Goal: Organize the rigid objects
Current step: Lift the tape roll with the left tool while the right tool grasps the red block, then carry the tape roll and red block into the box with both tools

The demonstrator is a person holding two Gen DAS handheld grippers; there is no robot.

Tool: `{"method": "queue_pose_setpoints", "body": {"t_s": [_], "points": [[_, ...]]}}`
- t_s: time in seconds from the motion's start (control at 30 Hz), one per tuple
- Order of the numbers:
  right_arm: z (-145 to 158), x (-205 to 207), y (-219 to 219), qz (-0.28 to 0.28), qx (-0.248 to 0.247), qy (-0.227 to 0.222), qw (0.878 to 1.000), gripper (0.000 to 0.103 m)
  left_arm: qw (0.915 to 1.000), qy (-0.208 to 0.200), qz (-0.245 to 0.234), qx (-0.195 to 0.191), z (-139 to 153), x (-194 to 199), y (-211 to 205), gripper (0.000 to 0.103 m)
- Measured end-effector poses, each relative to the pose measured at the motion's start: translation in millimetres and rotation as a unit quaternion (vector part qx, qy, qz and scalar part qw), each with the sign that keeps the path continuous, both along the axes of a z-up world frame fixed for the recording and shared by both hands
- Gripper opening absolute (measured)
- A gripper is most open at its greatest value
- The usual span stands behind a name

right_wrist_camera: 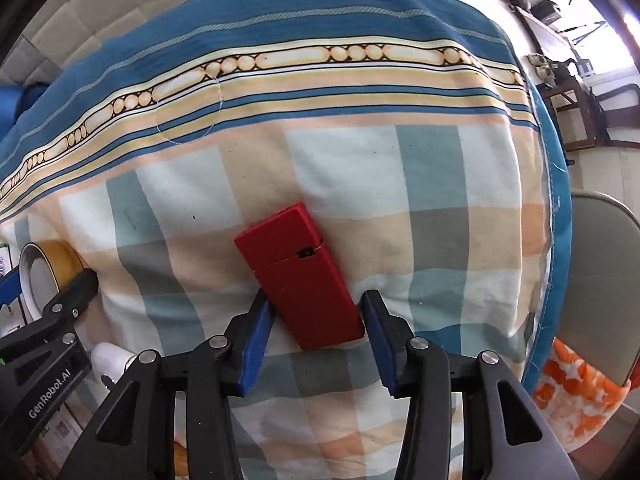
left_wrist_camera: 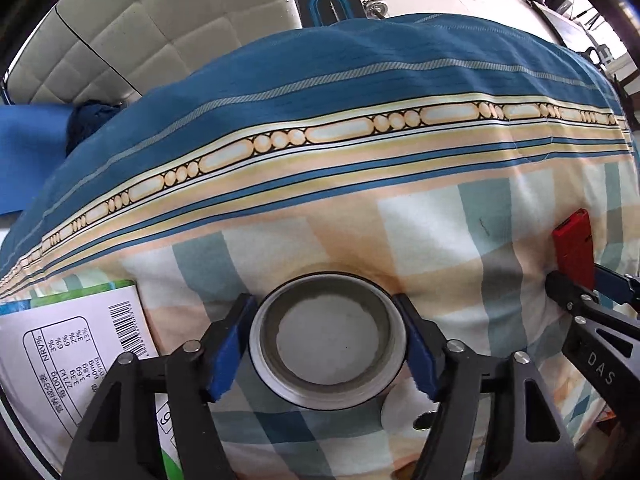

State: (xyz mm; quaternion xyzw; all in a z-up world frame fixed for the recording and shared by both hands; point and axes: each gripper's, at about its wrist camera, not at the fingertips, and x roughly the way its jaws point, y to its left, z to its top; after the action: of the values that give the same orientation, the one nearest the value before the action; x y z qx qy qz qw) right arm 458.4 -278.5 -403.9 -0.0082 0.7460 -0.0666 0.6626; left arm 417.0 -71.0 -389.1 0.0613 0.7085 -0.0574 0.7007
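A round tin with a white rim stands on the checked cloth, seen from above. My left gripper points down over it, and both blue pads press on its sides. The right wrist view shows the same tin with a gold wall at the far left. A flat red box lies slanted on the cloth. My right gripper is shut on its near end, one blue pad against each long side. In the left wrist view the red box is at the right edge.
A printed carton with a barcode lies left of the tin. A small white object sits near the left gripper. The cloth drops off at the right beside a grey chair and an orange patterned fabric.
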Motion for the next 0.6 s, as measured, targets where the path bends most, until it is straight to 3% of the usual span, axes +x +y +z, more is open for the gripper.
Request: {"method": "queue_pose_setpoints", "body": {"t_s": [0.3,0.47,0.53,0.6], "points": [[-1.2,-37.9,4.6,0.025,0.004,0.000,1.000,0.039,0.9998,-0.014,-0.009,-0.009,23.8,-19.6,-11.4,0.062],[-6.9,-52.4,-13.3,-0.011,0.070,0.026,0.997,0.041,0.9998,-0.008,-0.003,-0.019,25.7,-23.5,-10.9,0.062],[-1.5,-49.9,-19.5,-0.023,0.080,0.017,0.996,0.050,0.9998,-0.004,-0.001,-0.020,24.2,-22.8,-10.5,0.062],[3.1,-45.1,-23.5,-0.025,0.082,0.001,0.996,0.068,0.9998,-0.002,-0.001,-0.020,23.4,-22.5,-10.8,0.062]]}}
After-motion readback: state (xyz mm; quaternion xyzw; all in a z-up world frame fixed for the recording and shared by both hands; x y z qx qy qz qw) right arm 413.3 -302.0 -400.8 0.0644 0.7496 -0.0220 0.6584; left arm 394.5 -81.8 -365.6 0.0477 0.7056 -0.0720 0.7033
